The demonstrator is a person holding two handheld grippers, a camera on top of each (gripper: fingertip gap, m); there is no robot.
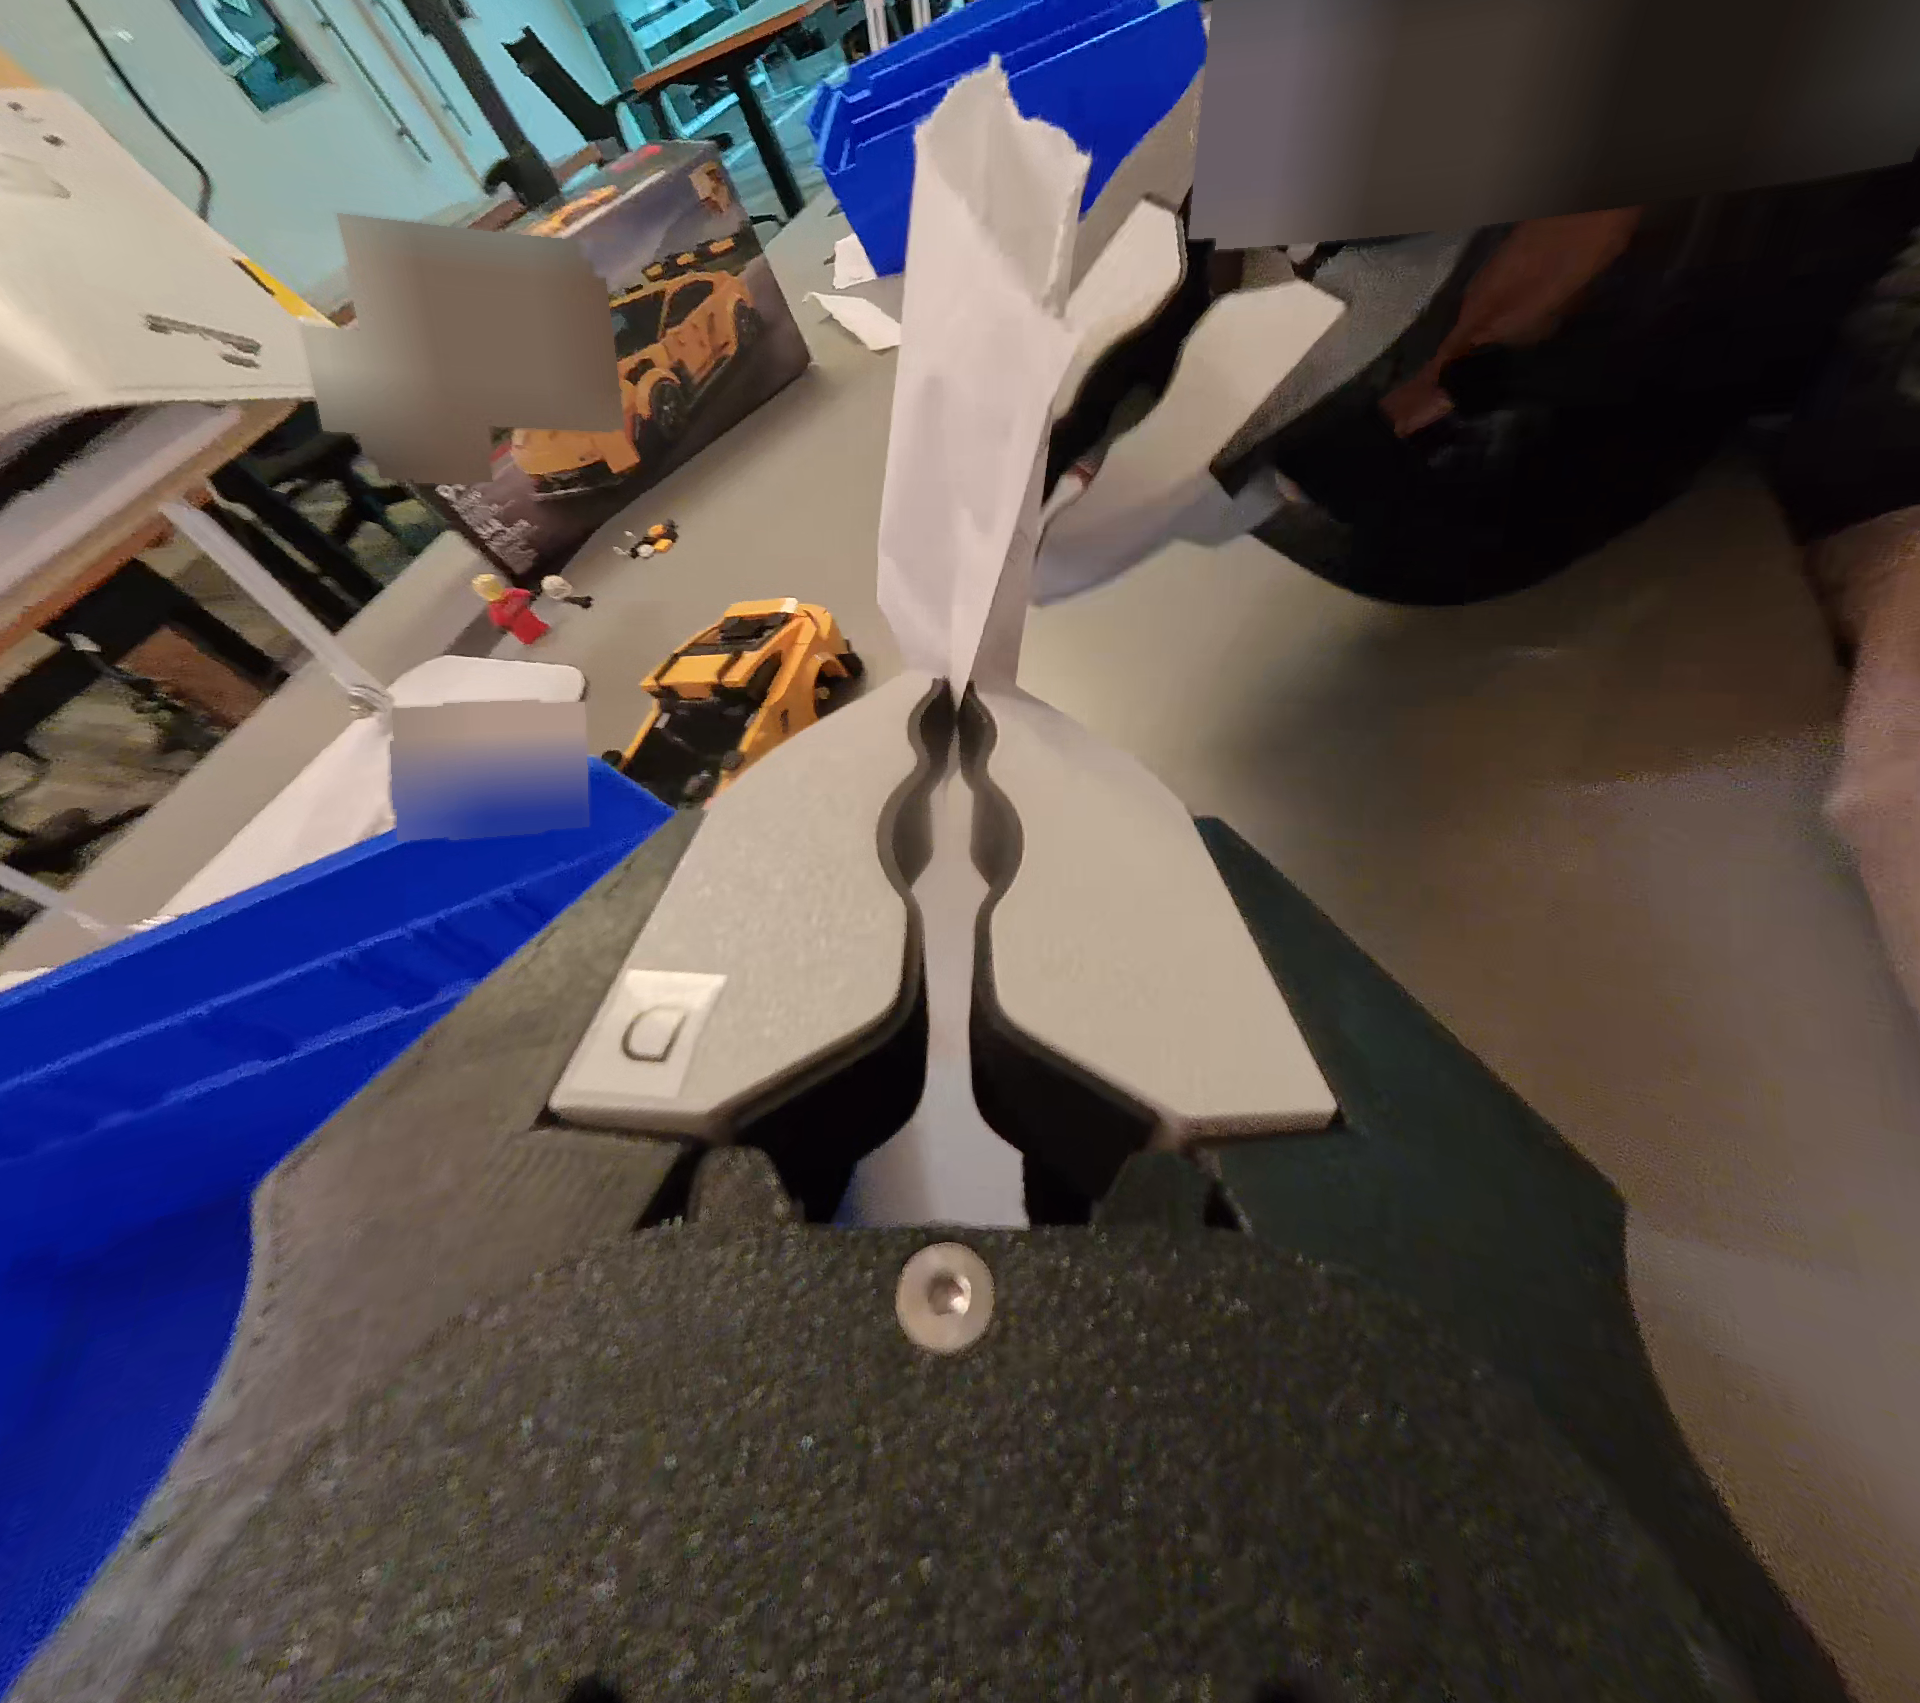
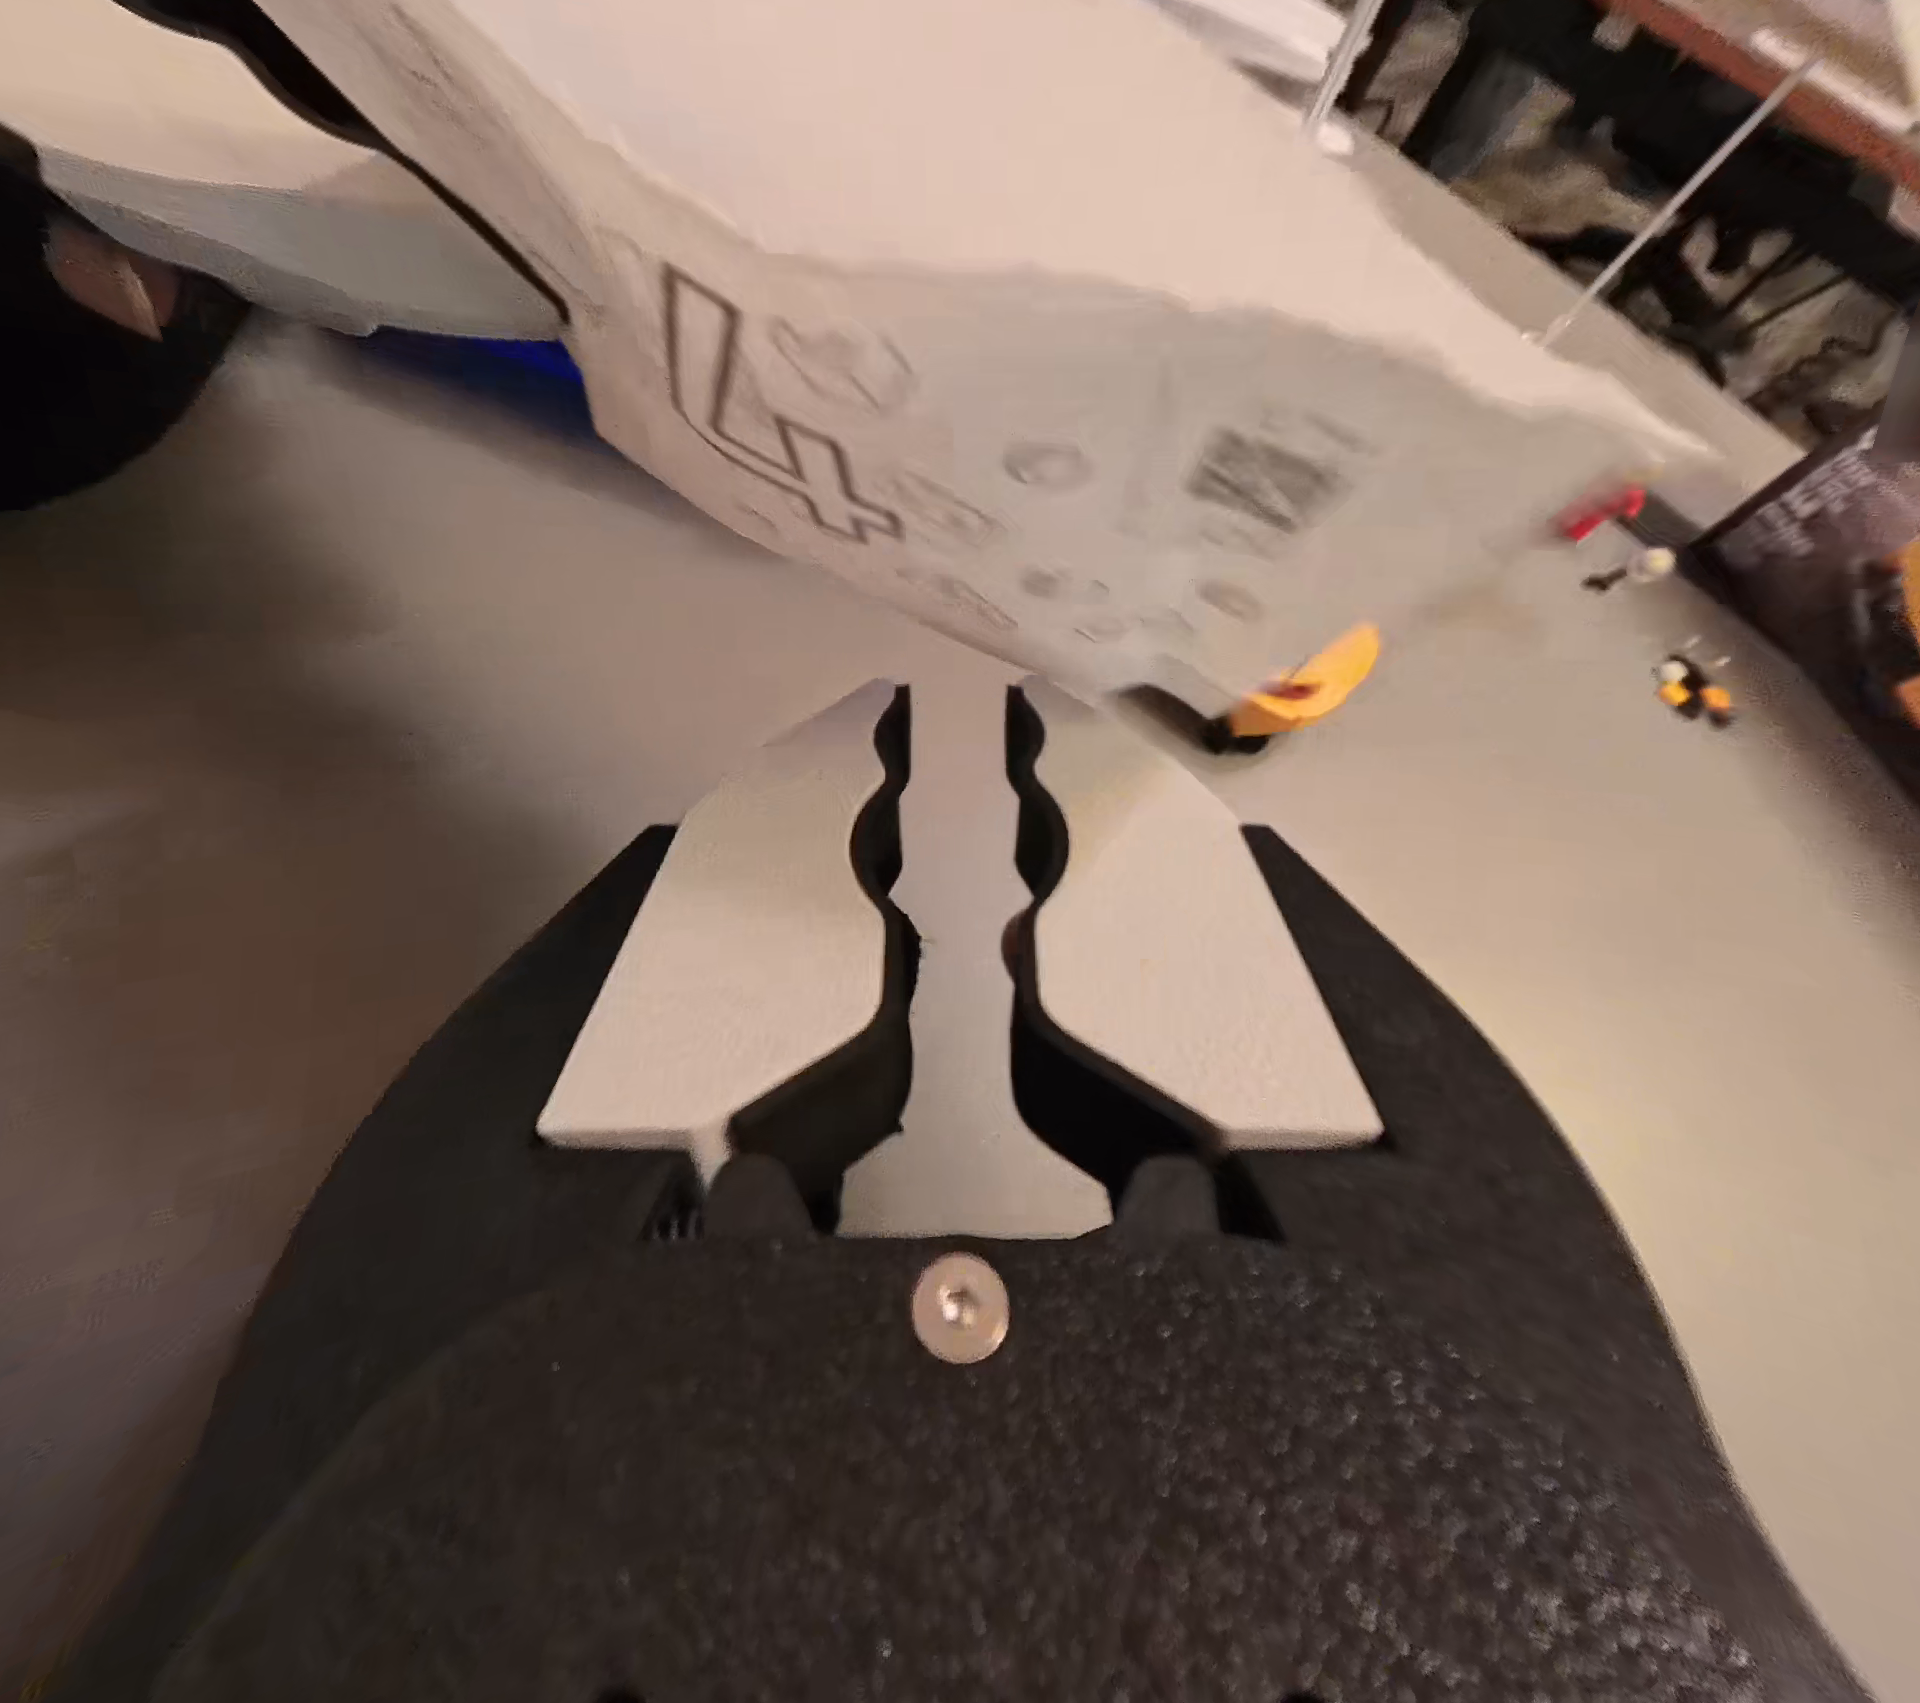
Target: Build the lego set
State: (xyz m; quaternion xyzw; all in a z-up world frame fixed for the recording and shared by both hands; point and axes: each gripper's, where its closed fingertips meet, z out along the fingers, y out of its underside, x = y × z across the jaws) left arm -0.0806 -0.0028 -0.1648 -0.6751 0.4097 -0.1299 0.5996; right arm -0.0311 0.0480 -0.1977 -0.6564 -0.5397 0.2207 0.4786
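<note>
White paper bag (image 1: 971,406), yellow-and-black car (image 1: 743,687), blue bins (image 1: 997,53).

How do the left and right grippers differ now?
The left gripper is pinched shut on the white paper bag; the right gripper shows a clear gap between its fingers. The left gripper carries a sticker on one finger; the right gripper shows none. Both have grey fingers on black bodies.

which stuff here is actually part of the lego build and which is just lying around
Part of the job:
- white paper parts bag, pinched in the left tongs, its other end at the right tongs
- half-built yellow car
- red minifigure
- small loose pieces
- set box

Lying about:
- blue bins
- torn paper scraps
</note>
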